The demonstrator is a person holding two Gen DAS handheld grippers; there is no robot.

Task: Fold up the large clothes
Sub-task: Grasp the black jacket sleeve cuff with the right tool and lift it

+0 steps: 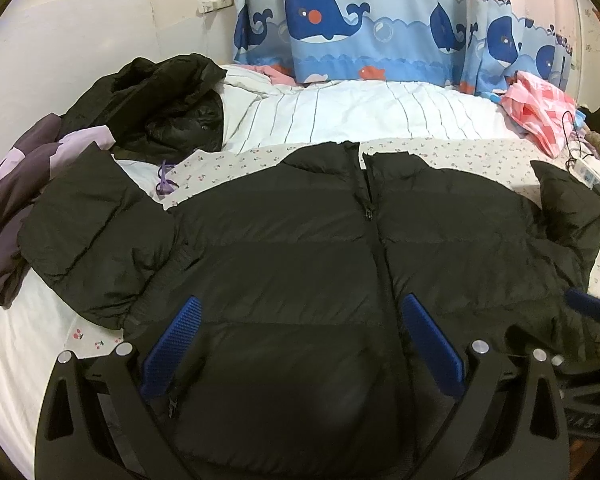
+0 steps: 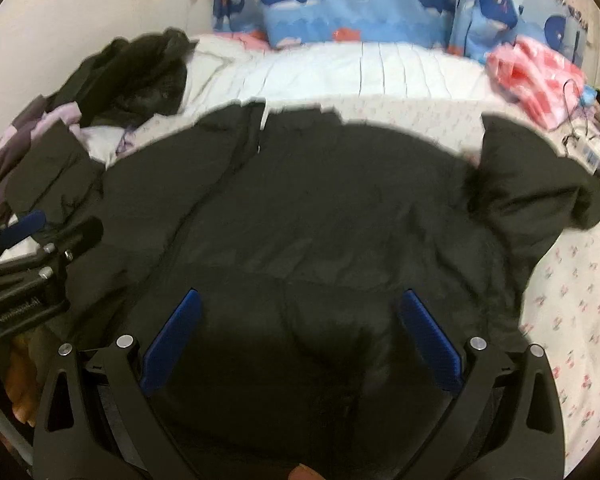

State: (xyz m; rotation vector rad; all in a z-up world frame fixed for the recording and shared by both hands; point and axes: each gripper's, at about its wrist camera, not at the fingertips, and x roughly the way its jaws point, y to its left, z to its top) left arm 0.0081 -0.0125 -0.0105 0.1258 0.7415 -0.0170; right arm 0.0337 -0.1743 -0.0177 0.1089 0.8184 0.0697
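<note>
A large black puffer jacket (image 1: 292, 240) lies spread front-up on the bed, zipper (image 1: 368, 212) closed, sleeves out to both sides. It fills the right wrist view (image 2: 320, 220) too, which is blurred. My left gripper (image 1: 300, 340) is open and empty, hovering over the jacket's lower hem. My right gripper (image 2: 300, 336) is open and empty over the lower right part of the jacket. The left gripper also shows at the left edge of the right wrist view (image 2: 32, 232).
A second black jacket (image 1: 160, 100) and purple clothes (image 1: 16, 184) are heaped at the left. A white striped quilt (image 1: 360, 116) lies behind. A pink bag (image 1: 540, 112), cables and a power strip (image 1: 592, 176) lie at the right. A whale curtain (image 1: 360, 16) hangs behind.
</note>
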